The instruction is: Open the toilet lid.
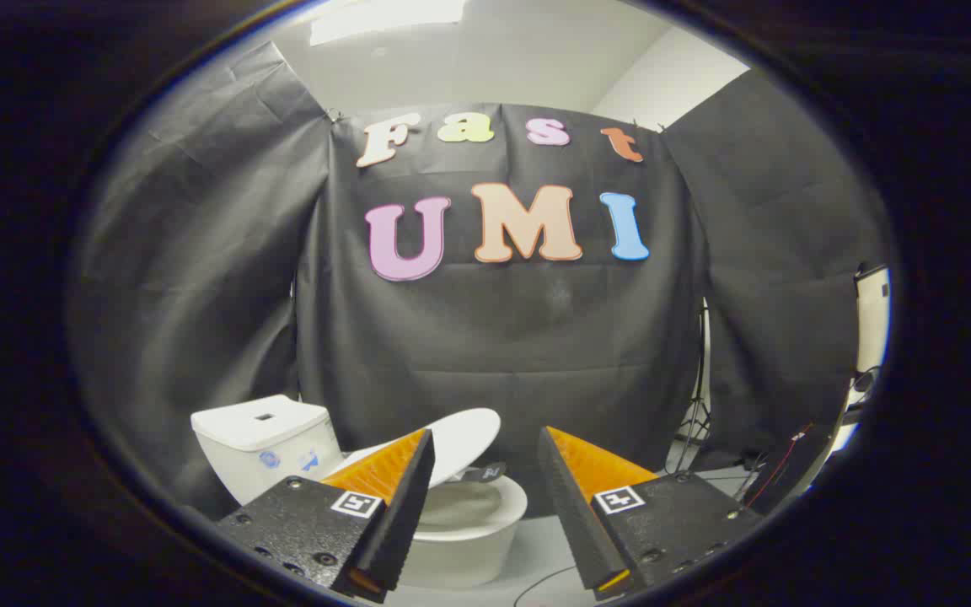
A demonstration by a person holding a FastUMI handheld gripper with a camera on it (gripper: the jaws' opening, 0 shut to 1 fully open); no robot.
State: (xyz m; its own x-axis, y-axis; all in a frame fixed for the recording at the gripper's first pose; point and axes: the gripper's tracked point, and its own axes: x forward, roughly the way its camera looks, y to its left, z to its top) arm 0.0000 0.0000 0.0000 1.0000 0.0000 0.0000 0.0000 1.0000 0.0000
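The gripper hangs with its two fingers spread wide and nothing between them, the left fingertip lying in front of the toilet lid so that contact cannot be told. In the gripper view the lid stands part-raised, tilted up off the bowl, its free edge lifted toward the wall and its hinged end back by the tank. A dark piece shows under the lid near the bowl's rim; what it is cannot be made out. The bowl's hollow is open to sight beneath the raised lid, just ahead of the fingers and between them. The spread fingers and the lid's slant suggest a lift by pushing from below rather than by pinching: the left finger looks placed to bear under the lid's edge. The lid looks about halfway up, with the swing back against the tank left to do. A cable curls on the pale floor beside the bowl.
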